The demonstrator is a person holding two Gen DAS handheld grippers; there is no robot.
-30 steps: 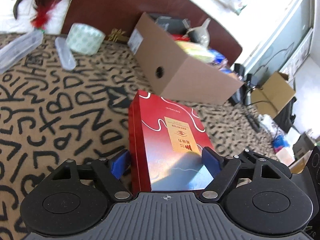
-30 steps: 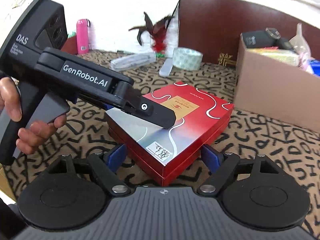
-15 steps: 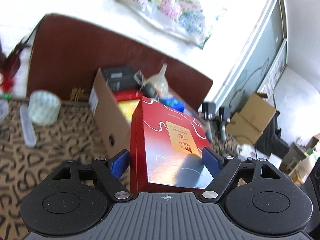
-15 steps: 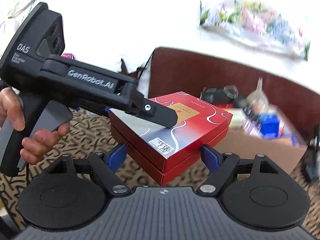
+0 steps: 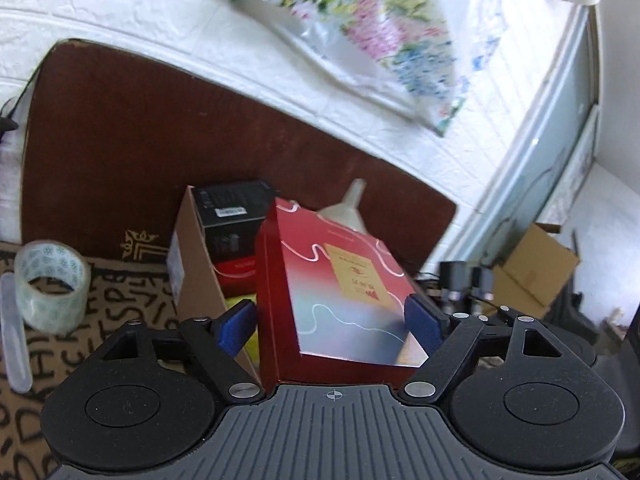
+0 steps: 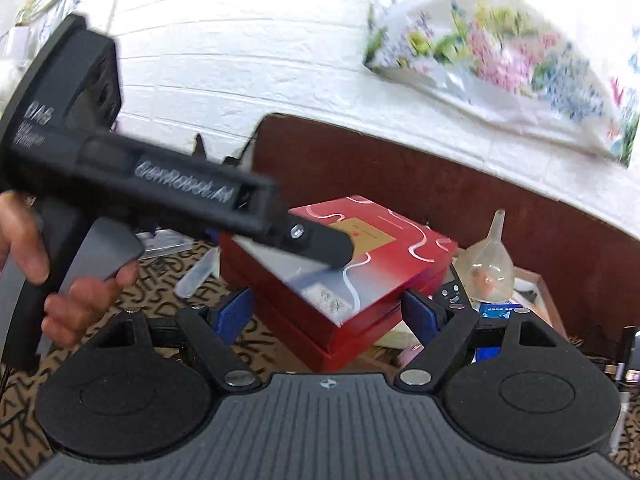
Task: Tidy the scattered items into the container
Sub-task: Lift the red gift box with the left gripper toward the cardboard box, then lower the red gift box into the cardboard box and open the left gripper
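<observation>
As down-tilted left tongs (image 5: 328,320) just widened around the red box (image 5: 340,292), right tongs (image 6: 326,308) grip it.

A white brick-pattern wall (image 5: 120,20) fills the top, with a flowered plastic bag (image 5: 372,28) hanging at one o'clock. Below it stands a dark brown headboard (image 5: 120,140). At nine o'clock lies a tan cloth with black letters (image 5: 116,304). At three o'clock a small open carton (image 5: 532,272) sits on the floor beside a pale door frame (image 5: 560,120).
</observation>
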